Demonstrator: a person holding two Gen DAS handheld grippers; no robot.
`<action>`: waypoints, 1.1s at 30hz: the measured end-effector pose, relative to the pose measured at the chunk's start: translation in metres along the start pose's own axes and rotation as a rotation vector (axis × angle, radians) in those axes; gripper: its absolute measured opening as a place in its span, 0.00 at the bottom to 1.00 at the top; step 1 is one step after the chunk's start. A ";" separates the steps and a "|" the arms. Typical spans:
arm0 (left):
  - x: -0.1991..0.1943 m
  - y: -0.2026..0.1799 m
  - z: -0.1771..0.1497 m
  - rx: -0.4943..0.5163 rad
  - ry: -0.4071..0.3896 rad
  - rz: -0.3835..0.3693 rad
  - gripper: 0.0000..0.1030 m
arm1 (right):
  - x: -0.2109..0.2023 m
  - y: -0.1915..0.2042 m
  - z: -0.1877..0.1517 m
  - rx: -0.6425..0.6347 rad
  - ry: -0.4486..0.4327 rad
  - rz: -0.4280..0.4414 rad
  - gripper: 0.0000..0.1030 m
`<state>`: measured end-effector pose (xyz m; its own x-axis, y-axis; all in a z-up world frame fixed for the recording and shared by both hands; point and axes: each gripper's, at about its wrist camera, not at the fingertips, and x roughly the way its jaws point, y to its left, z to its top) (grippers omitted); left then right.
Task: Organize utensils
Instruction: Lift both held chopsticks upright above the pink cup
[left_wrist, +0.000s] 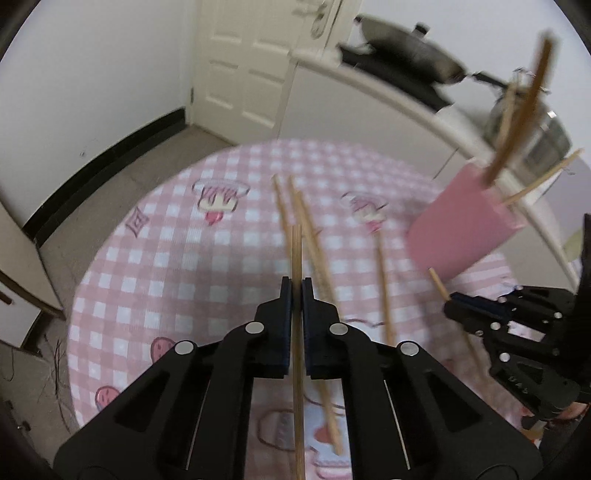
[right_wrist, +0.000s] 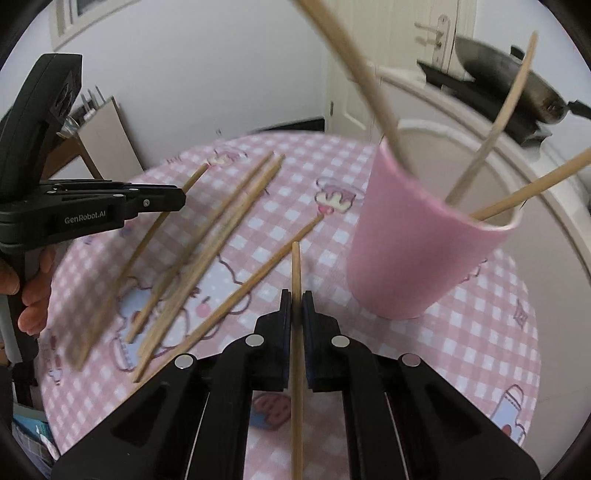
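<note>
The left gripper (left_wrist: 296, 286) has its jaws pinched on one chopstick (left_wrist: 297, 332), held above the tabletop (left_wrist: 166, 258) well left of the pink cup (right_wrist: 413, 240). The right gripper (right_wrist: 296, 299) has its jaws clamped on a second chopstick (right_wrist: 296, 332), just left of the cup. Three chopsticks (right_wrist: 484, 147) stand inside the cup. Loose chopsticks (right_wrist: 207, 251) lie on the tabletop to its left.

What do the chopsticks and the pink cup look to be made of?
Chopsticks: likely bamboo or light wood, given the pale tan colour and matte, unvarnished look; motion blur hides any grain. Pink cup: probably matte plastic or silicone, with an even pastel colour, no gloss and a paler inside; the exact material stays uncertain.
</note>
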<state>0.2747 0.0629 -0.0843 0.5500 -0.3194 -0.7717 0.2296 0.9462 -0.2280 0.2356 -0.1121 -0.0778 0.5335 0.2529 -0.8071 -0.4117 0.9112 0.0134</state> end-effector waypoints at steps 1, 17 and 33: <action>-0.011 -0.005 0.000 0.007 -0.024 -0.018 0.05 | -0.006 0.000 0.000 -0.002 -0.015 0.003 0.04; -0.151 -0.075 -0.012 0.119 -0.406 -0.146 0.05 | -0.135 0.014 -0.004 -0.006 -0.393 0.037 0.04; -0.186 -0.143 0.016 0.146 -0.695 -0.189 0.05 | -0.211 -0.012 0.007 0.067 -0.793 -0.128 0.04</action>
<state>0.1522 -0.0134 0.1013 0.8616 -0.4812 -0.1613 0.4486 0.8707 -0.2013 0.1334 -0.1744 0.0964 0.9496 0.2776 -0.1459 -0.2800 0.9600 0.0045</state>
